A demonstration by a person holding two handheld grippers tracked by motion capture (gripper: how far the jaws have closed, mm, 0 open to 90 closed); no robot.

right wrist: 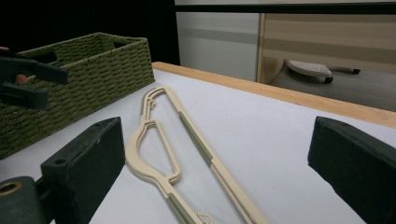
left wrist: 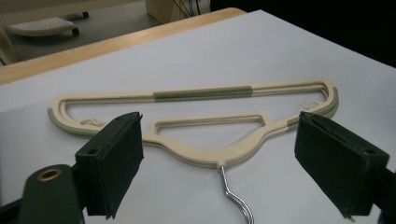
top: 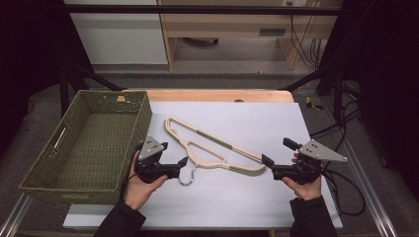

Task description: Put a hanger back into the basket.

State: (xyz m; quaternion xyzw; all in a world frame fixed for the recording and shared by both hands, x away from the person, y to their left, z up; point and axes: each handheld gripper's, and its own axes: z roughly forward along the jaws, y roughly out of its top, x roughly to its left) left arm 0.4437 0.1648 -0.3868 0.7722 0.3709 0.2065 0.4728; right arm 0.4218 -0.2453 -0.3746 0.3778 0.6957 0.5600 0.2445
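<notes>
A cream plastic hanger (top: 217, 141) with grey-green grip strips lies diagonally on the white sheet (top: 237, 202); it seems to rest on a second hanger of the same shape. Its metal hook (top: 188, 178) points toward the front. My left gripper (top: 174, 154) is open just left of the hook. In the left gripper view the hanger (left wrist: 205, 156) and hook (left wrist: 236, 198) sit between and beyond the open jaws of that gripper (left wrist: 218, 120). My right gripper (top: 278, 151) is open at the hanger's right end, holding nothing. The right gripper view looks along the hanger (right wrist: 159, 135) past that gripper (right wrist: 218, 126).
An empty green woven basket (top: 89, 148) stands at the table's left, beside the sheet, and appears again as the basket (right wrist: 84, 79) in the right gripper view. The wooden table edge (top: 217, 95) runs along the back. Cables trail on the floor at the right.
</notes>
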